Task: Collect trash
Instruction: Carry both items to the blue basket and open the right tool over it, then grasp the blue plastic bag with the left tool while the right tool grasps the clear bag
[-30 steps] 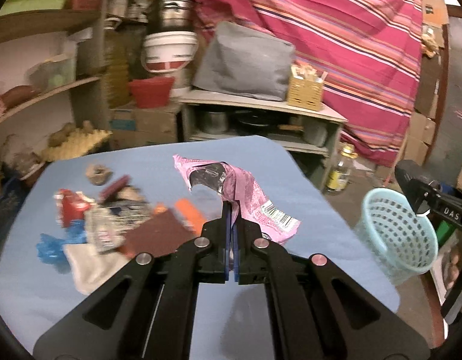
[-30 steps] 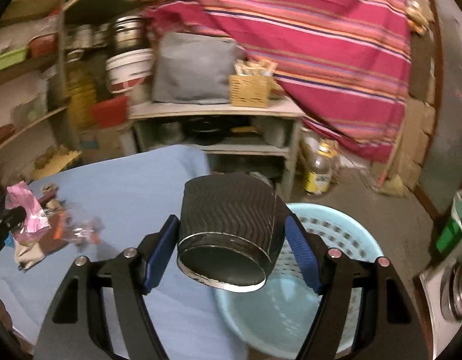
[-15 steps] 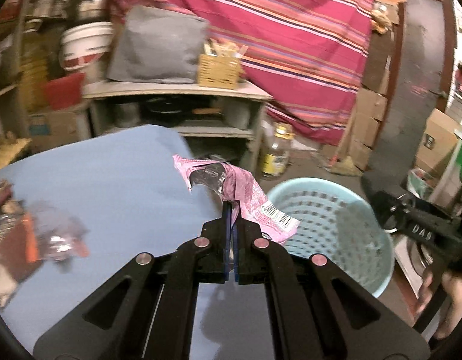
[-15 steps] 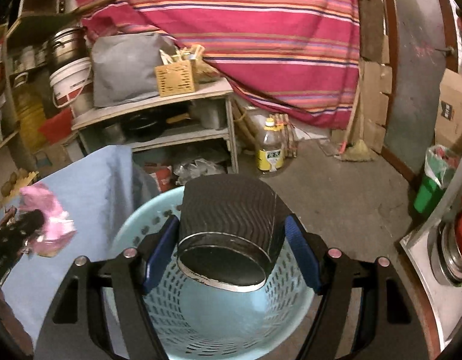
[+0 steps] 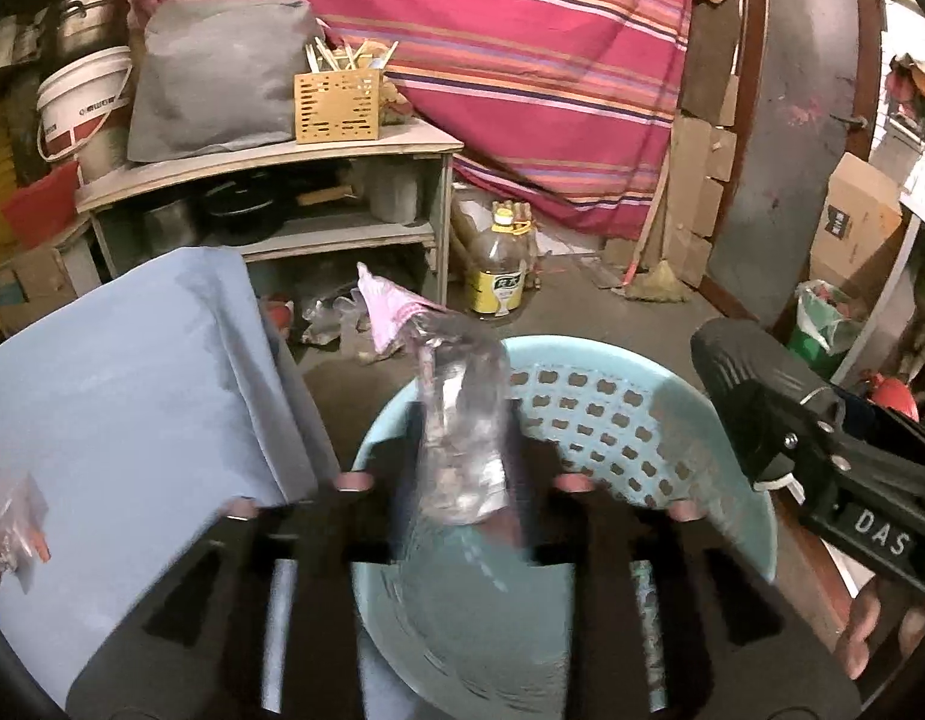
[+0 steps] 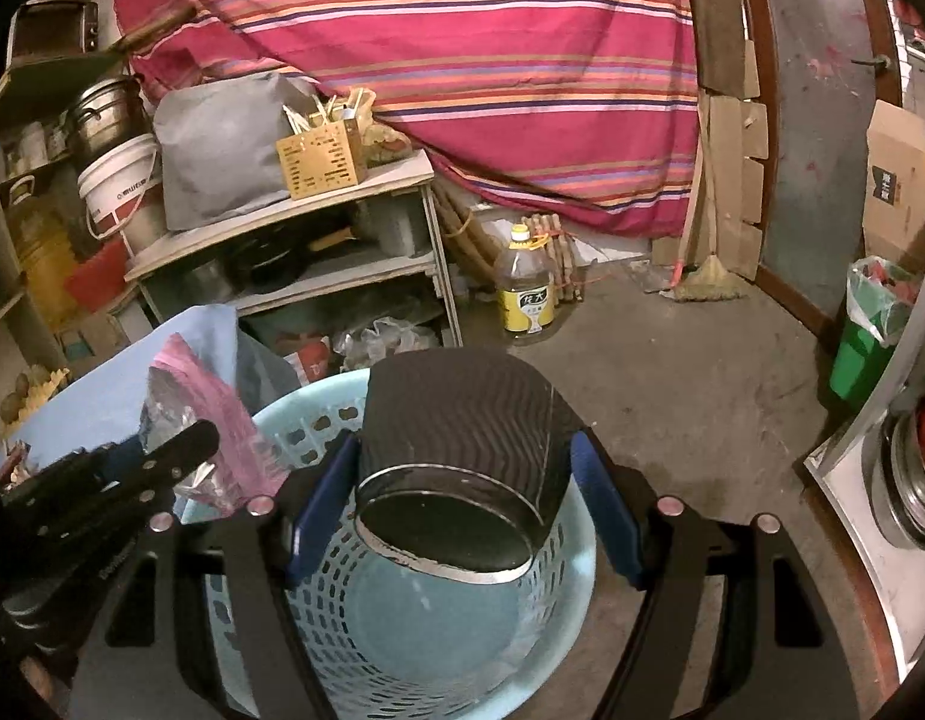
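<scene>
A light blue plastic basket (image 5: 612,414) stands on the floor beside the blue-covered table (image 5: 120,396). In the left wrist view my left gripper (image 5: 462,483) has its jaws spread apart, blurred by motion. The pink and silver snack wrapper (image 5: 456,420) hangs loose between them, over the basket. In the right wrist view my right gripper (image 6: 462,504) is shut on a black ribbed paper cup (image 6: 462,438), held over the basket (image 6: 438,624). The left gripper (image 6: 126,474) and the wrapper (image 6: 204,420) show at the left there.
A wooden shelf unit (image 5: 270,180) with pots stands behind the table. A yellow-labelled oil bottle (image 5: 498,276) sits on the floor past the basket. A green bin (image 6: 864,336) and cardboard boxes (image 5: 852,222) stand at the right. Plastic scraps (image 5: 12,516) lie at the table's left edge.
Both grippers have moved right, from over the table to over the basket. My left gripper has opened and the wrapper has come loose. The right gripper still holds the cup.
</scene>
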`<state>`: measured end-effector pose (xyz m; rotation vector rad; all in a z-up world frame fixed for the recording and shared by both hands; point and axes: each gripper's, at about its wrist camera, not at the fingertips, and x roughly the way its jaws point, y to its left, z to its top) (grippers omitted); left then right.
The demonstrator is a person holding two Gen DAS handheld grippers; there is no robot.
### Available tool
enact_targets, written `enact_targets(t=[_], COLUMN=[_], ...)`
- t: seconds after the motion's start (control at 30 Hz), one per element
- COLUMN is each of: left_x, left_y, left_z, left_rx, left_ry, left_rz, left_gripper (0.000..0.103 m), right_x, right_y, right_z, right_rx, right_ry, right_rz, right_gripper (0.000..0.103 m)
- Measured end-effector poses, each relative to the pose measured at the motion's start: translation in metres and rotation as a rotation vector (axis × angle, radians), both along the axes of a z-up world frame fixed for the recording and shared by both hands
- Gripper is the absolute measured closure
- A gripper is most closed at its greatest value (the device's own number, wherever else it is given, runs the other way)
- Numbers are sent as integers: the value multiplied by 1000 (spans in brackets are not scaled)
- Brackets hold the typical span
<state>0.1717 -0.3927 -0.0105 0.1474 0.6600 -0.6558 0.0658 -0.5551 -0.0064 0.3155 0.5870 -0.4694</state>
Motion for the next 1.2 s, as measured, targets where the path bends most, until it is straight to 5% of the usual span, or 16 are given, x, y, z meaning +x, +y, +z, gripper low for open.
enact_targets(t=[0.13,0.37,0.5,0.7,1.0,1.2], left_x=[4,0,2,9,28,45], left_y=[18,76,125,210,344,426], left_z=[8,23,30,38,32,12], left_rx=[-25,-51,-51,-7,83,88], left_ry=[-9,-61,-77,-116,-151,-73], left_rz=[28,114,190,314,553,671], left_gripper=[39,15,7,5,5,6], right_x=[7,25,31,43,78,101], right_y=[6,29,36,65,164,241], right_z=[-1,-5,-8,-2,20,24], right_rx=[2,-8,11,-2,-97,-135], right_ry=[9,45,70,85,27,-6], right_rz=[11,18,-26,-51,80,216], right_gripper=[31,30,17,14,8,8])
